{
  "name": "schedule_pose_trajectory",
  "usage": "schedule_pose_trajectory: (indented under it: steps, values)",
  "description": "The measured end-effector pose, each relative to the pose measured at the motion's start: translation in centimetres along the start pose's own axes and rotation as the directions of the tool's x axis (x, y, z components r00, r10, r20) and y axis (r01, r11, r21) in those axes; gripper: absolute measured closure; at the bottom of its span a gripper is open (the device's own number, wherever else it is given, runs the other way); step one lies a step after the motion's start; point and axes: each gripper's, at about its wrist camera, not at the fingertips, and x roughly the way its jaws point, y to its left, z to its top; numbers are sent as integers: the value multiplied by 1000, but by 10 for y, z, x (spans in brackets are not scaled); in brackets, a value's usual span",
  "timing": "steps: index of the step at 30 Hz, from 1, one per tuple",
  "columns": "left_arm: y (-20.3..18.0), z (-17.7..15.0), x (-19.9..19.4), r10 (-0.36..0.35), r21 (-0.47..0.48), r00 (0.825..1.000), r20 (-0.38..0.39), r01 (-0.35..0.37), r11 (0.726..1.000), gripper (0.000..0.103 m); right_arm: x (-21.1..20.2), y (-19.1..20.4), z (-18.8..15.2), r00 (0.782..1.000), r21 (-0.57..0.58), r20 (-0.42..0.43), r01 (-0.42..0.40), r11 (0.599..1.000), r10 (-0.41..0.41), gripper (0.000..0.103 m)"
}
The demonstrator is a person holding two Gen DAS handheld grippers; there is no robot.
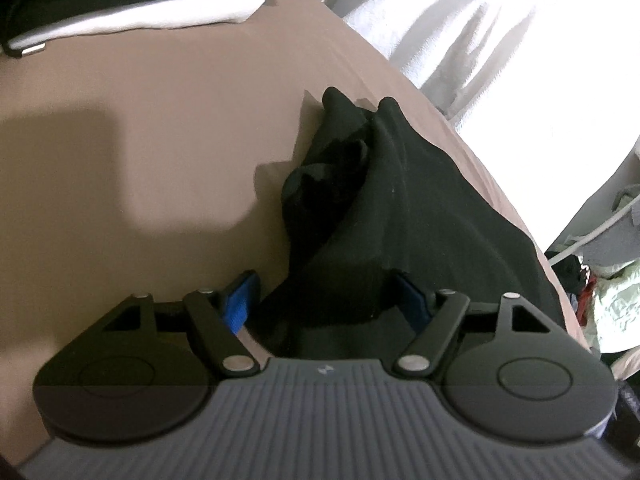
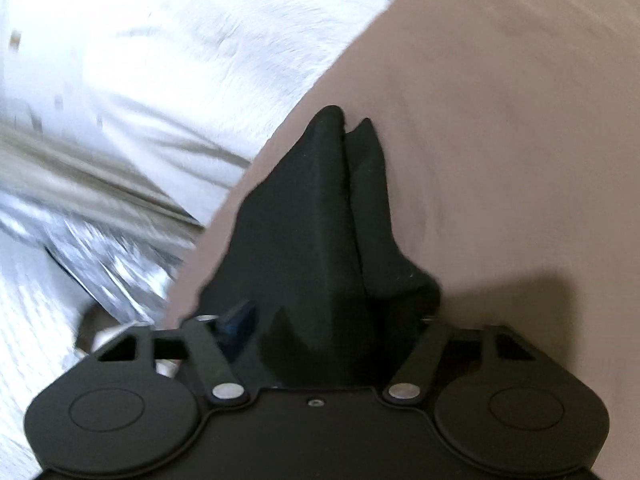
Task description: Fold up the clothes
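In the left wrist view, we see the left hand-held gripper (image 1: 326, 294) set wide, its blue pads (image 1: 239, 300) well apart, with the black garment (image 1: 380, 208) bunched between them and running forward from it over the brown bed sheet (image 1: 140, 140). Whether the pads actually pinch the cloth we cannot tell. Far ahead and to the left lies a stack of folded clothes (image 1: 132, 8); ahead to the right is white bedding (image 1: 460, 28). To do this step well, we judge we should close on a single edge, not the whole bunch, and pull the cloth flat before folding.

In the right wrist view, the right hand-held gripper (image 2: 328, 320) also stands wide, the black garment (image 2: 320, 220) rising in a ridge just ahead between its fingers; only one blue pad (image 2: 238, 320) shows. Keeping both grippers level should stop the fold twisting.

We read no brand or writing; only a small pale mark (image 1: 322, 369) on the left gripper body, illegible.
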Motion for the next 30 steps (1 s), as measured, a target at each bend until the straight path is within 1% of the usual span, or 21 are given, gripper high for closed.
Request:
schedule_pose_trajectory:
  steps: [1, 2, 3, 5, 6, 8, 10, 12, 13, 15, 16, 18, 20, 21, 22, 23, 24, 26, 28, 29, 30]
  values:
    - [-3, 1, 3, -7, 30, 1000, -8, 7, 1000, 58, 3, 2, 0, 1000, -40, -6, 16, 999, -16, 70]
    - [-5, 1, 6, -13, 61, 1000, -15, 14, 998, 76, 5, 3, 1, 999, -80, -11, 31, 996, -32, 76]
    - [-8, 1, 7, -17, 95, 1000, -12, 18, 995, 80, 7, 6, 2, 999, -114, -10, 40, 993, -42, 76]
    - [-17, -4, 7, 2, 183, 1000, 21, -6, 983, 83, 11, 14, 5, 999, -165, 4, 45, 985, -45, 79]
    - [-24, -7, 7, 20, 227, 999, 30, -26, 973, 86, 11, 16, 6, 999, -178, 8, 42, 983, -42, 81]
    - [-34, -8, 2, 33, 272, 999, 43, -43, 961, 89, 7, 16, 10, 1000, -178, 8, 28, 984, -27, 83]
    - [-39, -5, -10, 27, 276, 998, 62, -43, 960, 90, -14, 10, 4, 1000, -185, 4, 18, 983, -18, 84]
    - [-40, 0, -25, 0, 246, 996, 86, -21, 969, 91, -23, 21, 0, 1000, -239, 12, 23, 971, -21, 84]
    - [-36, 3, -30, -15, 206, 997, 79, -1, 978, 91, -25, 29, -3, 999, -283, 22, 38, 958, -33, 84]
    - [-29, 9, -38, -26, 126, 998, 56, 19, 992, 93, -27, 39, -8, 998, -323, 22, 57, 945, -53, 84]
    - [-28, 11, -43, -18, 107, 999, 51, 13, 994, 93, -30, 41, -9, 998, -327, 15, 59, 943, -57, 84]
    - [-27, 10, -54, 7, 105, 999, 45, -12, 994, 93, -40, 43, -9, 998, -313, -6, 53, 948, -57, 84]
    - [-23, 4, -70, -26, 56, 1000, 1, 26, 998, 94, -53, 45, -9, 996, -289, -45, 57, 956, -73, 85]
    - [-20, 0, -77, -52, 28, 998, -25, 53, 998, 94, -60, 47, -11, 991, -297, -76, 85, 951, -112, 85]
    - [-17, -5, -83, -64, 5, 996, -63, 64, 998, 94, -66, 50, -15, 979, -320, -109, 127, 939, -170, 85]
    - [-14, -11, -87, -60, -13, 992, -109, 59, 998, 94, -73, 52, -19, 964, -350, -134, 171, 921, -229, 85]
    - [-12, -16, -90, -40, -14, 988, -152, 38, 999, 94, -79, 54, -24, 951, -382, -141, 205, 901, -276, 85]
    - [-7, -28, -92, 37, 24, 975, -221, -32, 999, 94, -92, 53, -28, 946, -396, -142, 216, 892, -293, 85]
    - [-4, -39, -92, 97, 67, 969, -229, -84, 994, 93, -106, 49, -31, 950, -375, -157, 196, 906, -270, 85]
    - [-3, -42, -89, 122, 84, 965, -232, -105, 991, 91, -111, 46, -32, 953, -359, -164, 182, 915, -254, 85]
    - [-2, -44, -85, 136, 99, 963, -233, -115, 988, 82, -114, 44, -32, 956, -345, -168, 171, 923, -240, 85]
